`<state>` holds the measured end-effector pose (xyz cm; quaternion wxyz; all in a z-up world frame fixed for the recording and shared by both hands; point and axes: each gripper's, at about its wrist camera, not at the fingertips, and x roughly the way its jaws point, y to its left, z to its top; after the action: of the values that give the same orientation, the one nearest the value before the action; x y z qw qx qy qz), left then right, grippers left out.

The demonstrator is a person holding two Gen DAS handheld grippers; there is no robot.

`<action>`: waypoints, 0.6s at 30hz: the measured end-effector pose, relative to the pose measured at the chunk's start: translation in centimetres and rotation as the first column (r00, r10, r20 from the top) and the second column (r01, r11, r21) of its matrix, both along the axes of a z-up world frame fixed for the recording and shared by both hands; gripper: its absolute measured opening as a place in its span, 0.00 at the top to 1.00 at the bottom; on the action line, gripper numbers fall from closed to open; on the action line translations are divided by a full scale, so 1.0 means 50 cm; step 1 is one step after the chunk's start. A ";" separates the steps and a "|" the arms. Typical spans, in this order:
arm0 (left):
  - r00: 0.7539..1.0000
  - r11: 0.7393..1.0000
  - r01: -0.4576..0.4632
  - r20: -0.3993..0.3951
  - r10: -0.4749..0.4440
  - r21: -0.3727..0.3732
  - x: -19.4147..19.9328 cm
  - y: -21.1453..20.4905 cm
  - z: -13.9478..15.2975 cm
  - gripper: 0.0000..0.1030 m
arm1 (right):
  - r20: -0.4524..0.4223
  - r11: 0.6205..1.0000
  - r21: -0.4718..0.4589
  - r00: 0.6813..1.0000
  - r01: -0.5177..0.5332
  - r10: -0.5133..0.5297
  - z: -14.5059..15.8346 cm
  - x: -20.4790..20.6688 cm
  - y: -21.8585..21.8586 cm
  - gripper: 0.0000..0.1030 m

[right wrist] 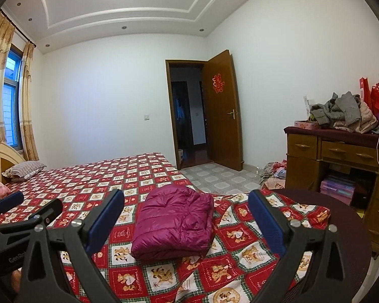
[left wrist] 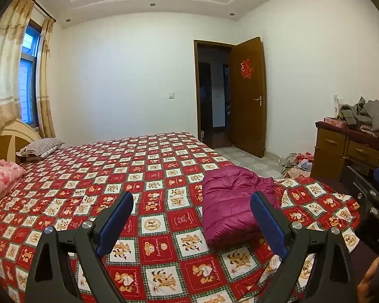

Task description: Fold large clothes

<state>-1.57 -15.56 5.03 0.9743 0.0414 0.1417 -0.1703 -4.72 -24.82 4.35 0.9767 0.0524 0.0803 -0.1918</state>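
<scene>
A magenta quilted jacket (left wrist: 231,210) (right wrist: 174,221) lies folded into a compact bundle near the foot corner of the bed (left wrist: 128,176) (right wrist: 93,176), on the red bear-print sheet. My left gripper (left wrist: 192,217) hovers open above the sheet, short of the bundle and to its left, with nothing between its blue pads. My right gripper (right wrist: 187,214) is also open, and the bundle lies on the sheet beyond the wide gap, untouched. Each gripper shows at the edge of the other's view: the right gripper (left wrist: 369,194) and the left gripper (right wrist: 25,207).
A wooden desk (right wrist: 341,151) (left wrist: 341,151) right of the bed carries a heap of grey and pink clothes (right wrist: 346,113). More clothes (right wrist: 275,174) lie on the tiled floor. A pink blanket (left wrist: 0,179) and striped pillow (left wrist: 40,146) lie by the headboard. The brown door (right wrist: 222,123) stands open.
</scene>
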 end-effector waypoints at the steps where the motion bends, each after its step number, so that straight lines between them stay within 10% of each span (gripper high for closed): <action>1: 1.000 1.000 0.000 0.000 0.000 0.000 0.000 0.000 0.001 0.08 | 0.000 1.000 0.001 1.000 0.000 0.000 0.001 0.000 -0.001 0.03; 18: 1.000 1.000 0.008 -0.003 -0.008 0.002 -0.002 -0.001 -0.001 0.08 | -0.013 1.000 0.022 1.000 -0.003 0.003 -0.003 0.008 -0.014 0.03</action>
<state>-1.66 -15.61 4.95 0.9734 0.0426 0.1429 -0.1740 -4.34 -25.52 4.21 0.9758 0.0618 0.0891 -0.1898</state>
